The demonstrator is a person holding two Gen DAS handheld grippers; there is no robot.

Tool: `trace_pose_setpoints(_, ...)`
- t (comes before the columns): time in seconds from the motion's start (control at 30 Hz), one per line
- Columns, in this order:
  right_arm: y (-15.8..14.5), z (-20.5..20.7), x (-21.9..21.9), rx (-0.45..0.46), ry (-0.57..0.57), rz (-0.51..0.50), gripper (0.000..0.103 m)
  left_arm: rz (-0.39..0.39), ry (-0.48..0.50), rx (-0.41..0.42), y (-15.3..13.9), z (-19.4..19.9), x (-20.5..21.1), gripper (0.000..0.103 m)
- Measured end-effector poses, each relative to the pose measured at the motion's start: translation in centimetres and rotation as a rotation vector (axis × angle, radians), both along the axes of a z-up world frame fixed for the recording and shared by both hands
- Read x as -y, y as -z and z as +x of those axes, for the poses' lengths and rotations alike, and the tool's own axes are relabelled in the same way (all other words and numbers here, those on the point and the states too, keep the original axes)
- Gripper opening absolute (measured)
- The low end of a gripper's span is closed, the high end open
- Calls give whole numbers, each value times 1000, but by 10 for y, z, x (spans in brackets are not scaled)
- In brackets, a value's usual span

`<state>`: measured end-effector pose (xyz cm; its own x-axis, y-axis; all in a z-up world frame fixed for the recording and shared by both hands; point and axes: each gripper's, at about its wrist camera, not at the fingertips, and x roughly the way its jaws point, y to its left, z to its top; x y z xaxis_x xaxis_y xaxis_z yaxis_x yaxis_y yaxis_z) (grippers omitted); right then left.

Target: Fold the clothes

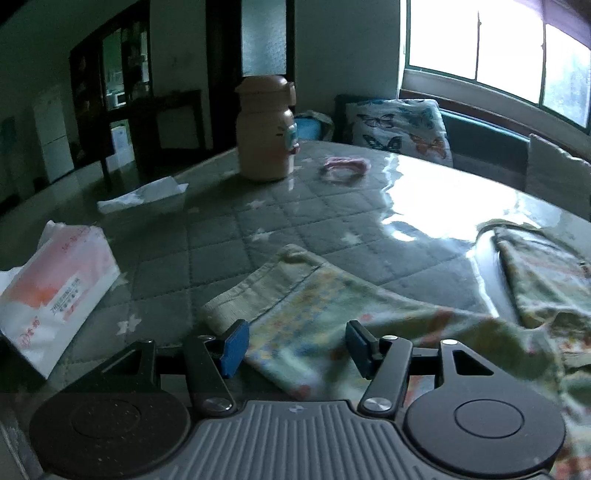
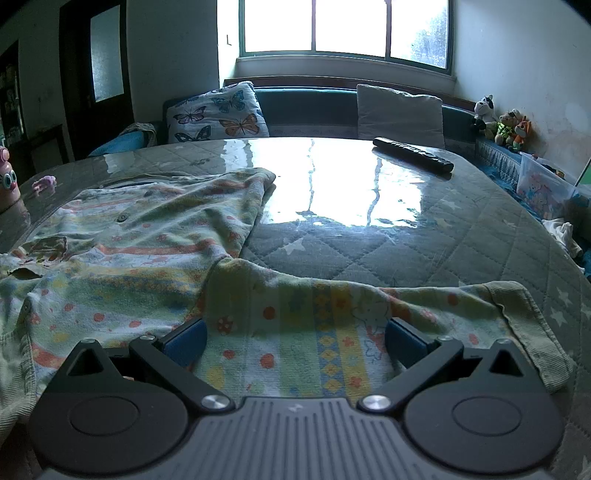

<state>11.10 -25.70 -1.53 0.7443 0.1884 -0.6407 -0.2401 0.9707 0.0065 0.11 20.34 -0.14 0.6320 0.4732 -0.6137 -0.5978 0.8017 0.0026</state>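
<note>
Garment blurred at right & cut by frame edge in left view, tissue pack cut at left edge, its print too small to read, cabinet contents too dark.

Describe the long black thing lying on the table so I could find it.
Start at the bright window, then drop to the quilted grey table. Near its far right edge lies a slim black remote control, alone on the glossy part, the only dark hard object there.
</note>
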Motion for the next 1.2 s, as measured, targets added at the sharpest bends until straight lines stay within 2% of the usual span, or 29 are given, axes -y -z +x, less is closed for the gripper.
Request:
trace_pose_setpoints(0.17,0,0,0,0,0,0,103,7,125,11,-11,16,36,62)
trace_pose_setpoints(0.4,0,0,0,1,0,0,103,10,276,-6,-27,62,82,62)
trace_pose_setpoints(0.6,0,0,0,1,1,1,103,91,372,-89,-20,114,106,62)
trace_pose_setpoints(0.67,0,0,0,1,1,1,103,92,409,-113,-14,130,106,62)
trace_pose_setpoints(0.87,0,0,0,1,1,2,103,119,442,-180,6,165,97,63)
trace_pose_setpoints(1.2,0,0,-1,1,1,3,103,237,416,-185,12,210,89,65)
